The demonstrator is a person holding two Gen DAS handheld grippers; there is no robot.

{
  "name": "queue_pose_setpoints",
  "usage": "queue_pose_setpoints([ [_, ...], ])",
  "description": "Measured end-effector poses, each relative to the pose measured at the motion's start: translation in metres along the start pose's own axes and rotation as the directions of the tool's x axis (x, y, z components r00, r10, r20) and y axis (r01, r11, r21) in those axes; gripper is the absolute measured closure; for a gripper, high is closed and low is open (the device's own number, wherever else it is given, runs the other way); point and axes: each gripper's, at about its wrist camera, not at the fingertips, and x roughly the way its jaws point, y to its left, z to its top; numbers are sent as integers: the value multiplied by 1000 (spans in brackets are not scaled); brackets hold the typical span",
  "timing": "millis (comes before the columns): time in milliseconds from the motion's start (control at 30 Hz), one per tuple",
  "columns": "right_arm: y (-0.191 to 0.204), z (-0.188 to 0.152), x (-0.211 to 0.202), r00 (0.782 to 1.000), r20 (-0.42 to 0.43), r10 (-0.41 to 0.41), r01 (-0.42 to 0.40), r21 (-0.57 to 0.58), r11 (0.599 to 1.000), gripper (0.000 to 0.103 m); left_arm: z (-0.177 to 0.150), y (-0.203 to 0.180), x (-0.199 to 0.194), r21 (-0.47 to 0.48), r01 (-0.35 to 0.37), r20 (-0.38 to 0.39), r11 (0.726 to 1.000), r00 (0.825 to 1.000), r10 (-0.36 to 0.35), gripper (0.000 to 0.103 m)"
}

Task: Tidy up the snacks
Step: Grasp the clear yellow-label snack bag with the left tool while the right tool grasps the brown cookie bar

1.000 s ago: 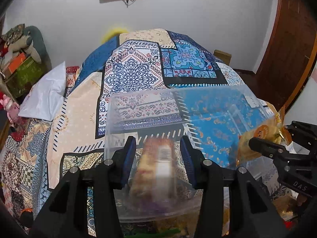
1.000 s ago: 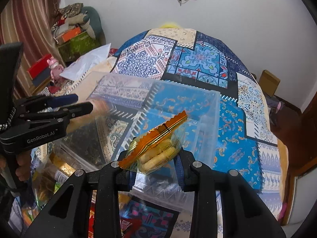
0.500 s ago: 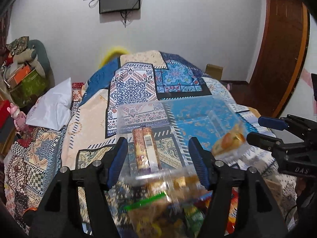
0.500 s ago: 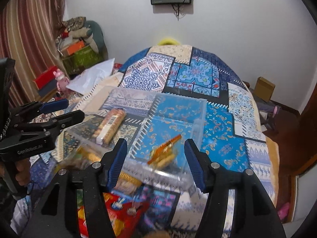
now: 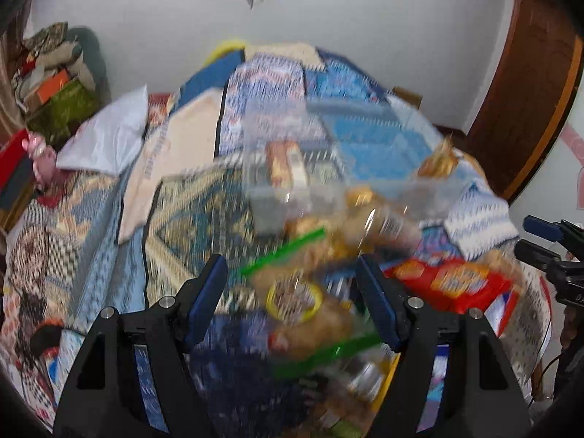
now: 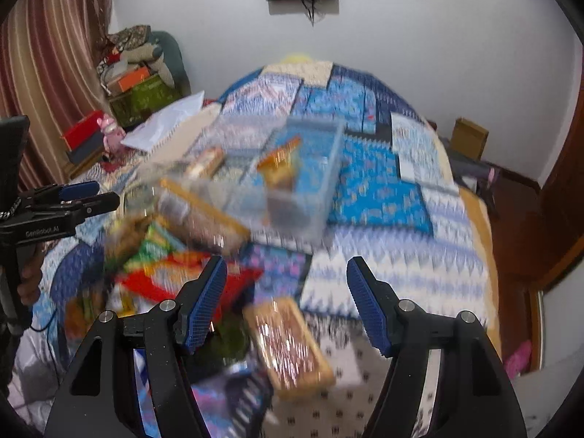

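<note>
A clear plastic bin (image 6: 292, 186) sits on the patterned bedspread (image 6: 379, 197), and everything else is placed from it. Inside lie a biscuit roll (image 6: 206, 162) toward its left side and an orange-wrapped cookie pack (image 6: 279, 166) toward its right. Nearer than the bin, a blurred heap of snack packets (image 5: 317, 288) crowds the cover, among them a red cracker box (image 5: 452, 283) and a gold-edged tray pack (image 6: 288, 346). The left gripper (image 5: 292, 299) and right gripper (image 6: 286, 303) hang short of the bin, jaws opening, nothing gripped between them. A white pillow (image 5: 106, 142) lies left of the bin.
</note>
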Motion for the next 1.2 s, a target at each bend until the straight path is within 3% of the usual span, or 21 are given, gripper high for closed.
queue_pose_setpoints([
  [200, -7, -28, 13, 998, -70, 11, -9, 24, 1000, 38, -18, 8, 19, -28, -4, -53, 1000, 999, 2, 31],
  [433, -9, -46, 25, 994, -99, 52, -46, 62, 997, 39, -26, 10, 35, -76, 56, -83, 996, 995, -62, 30],
  [533, -7, -49, 26, 994, -98, 45, -39, 55, 998, 54, -29, 8, 40, -74, 61, -92, 995, 993, -68, 31],
  [633, -6, -51, 23, 995, -82, 47, -43, 50, 998, 60, -31, 7, 44, -80, 92, -103, 993, 990, -100, 44],
  [767, -5, -52, 20, 996, -70, 60, -56, 52, 997, 68, -31, 5, 40, -73, 76, -87, 994, 993, -82, 49],
  [1000, -8, -46, 7, 999, -17, 48, -47, 69, 997, 69, -35, 8, 21, -63, 55, -57, 997, 997, -58, 50],
  [1200, -9, -29, -11, 998, 49, 38, -41, 66, 997, 69, -27, 14, -9, -75, 57, 12, 996, 998, -57, 51],
])
